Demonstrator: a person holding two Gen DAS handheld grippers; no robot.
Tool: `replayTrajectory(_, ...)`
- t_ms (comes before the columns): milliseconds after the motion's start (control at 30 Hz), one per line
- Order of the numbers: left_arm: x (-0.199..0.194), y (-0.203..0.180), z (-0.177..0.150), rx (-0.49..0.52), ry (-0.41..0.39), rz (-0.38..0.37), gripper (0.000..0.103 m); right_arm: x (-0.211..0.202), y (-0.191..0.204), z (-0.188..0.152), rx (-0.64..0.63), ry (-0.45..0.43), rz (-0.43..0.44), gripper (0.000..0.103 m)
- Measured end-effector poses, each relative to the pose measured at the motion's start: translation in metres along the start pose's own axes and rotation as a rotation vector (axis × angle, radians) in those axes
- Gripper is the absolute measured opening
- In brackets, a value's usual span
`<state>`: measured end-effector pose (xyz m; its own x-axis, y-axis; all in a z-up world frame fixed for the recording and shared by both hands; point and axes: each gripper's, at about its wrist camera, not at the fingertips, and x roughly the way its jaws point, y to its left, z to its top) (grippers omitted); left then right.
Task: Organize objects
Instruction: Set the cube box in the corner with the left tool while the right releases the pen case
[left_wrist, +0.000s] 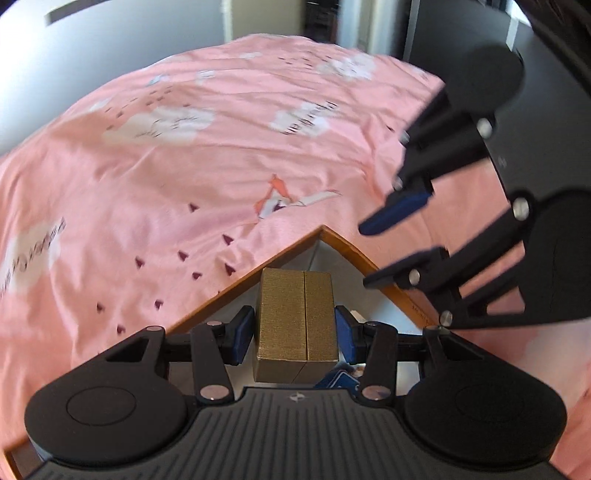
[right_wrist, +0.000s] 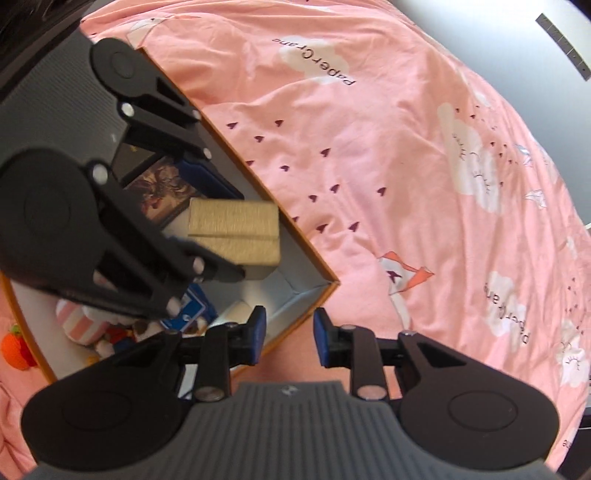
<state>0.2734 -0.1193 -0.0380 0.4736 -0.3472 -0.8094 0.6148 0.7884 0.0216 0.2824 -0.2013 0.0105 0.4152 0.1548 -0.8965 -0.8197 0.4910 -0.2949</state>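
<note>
My left gripper (left_wrist: 294, 332) is shut on a gold ribbed box (left_wrist: 297, 325) and holds it above the corner of an open orange-edged storage box (left_wrist: 258, 269). In the right wrist view the gold box (right_wrist: 234, 230) hangs over the storage box (right_wrist: 295, 236), with the left gripper (right_wrist: 207, 229) around it. My right gripper (right_wrist: 289, 332) is open and empty, over the storage box's corner; it also shows at the right of the left wrist view (left_wrist: 384, 251).
The storage box lies on a pink bedspread (right_wrist: 388, 166) with cloud and crane prints. Inside it are a picture card (right_wrist: 162, 192), a blue packet (right_wrist: 192, 306) and a pink striped toy (right_wrist: 79, 321). An orange crocheted toy (right_wrist: 14, 350) lies outside its left wall.
</note>
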Motion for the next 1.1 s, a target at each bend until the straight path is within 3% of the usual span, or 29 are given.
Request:
replayTrajectory(233,0.021,-0.017,0.000,0.239,0.033,-0.034,0.053,0.017,-0.003,-0.004,-0.021,0.003,-0.010,0.033)
replayTrajectory(533,0.039,-0.021,-0.002,0.383,0.032,-0.056,0.052,0.027,-0.003,-0.002,-0.030,0.009,-0.015,0.034)
replayTrajectory(867,0.036,-0.013,0.002,0.329,0.025,-0.060,0.053,0.029,0.001,-0.003,-0.013,0.028,-0.022,0.037)
replayTrajectory(1000,0.022,-0.005,0.000,0.205,0.022,-0.028,0.057,0.026,0.001,-0.004,0.004,0.021,-0.029,0.037)
replayTrajectory(1100,0.015,0.004,-0.006,0.086,0.065,-0.029,0.057,0.025,0.000,-0.006,0.012,0.020,-0.024,0.037)
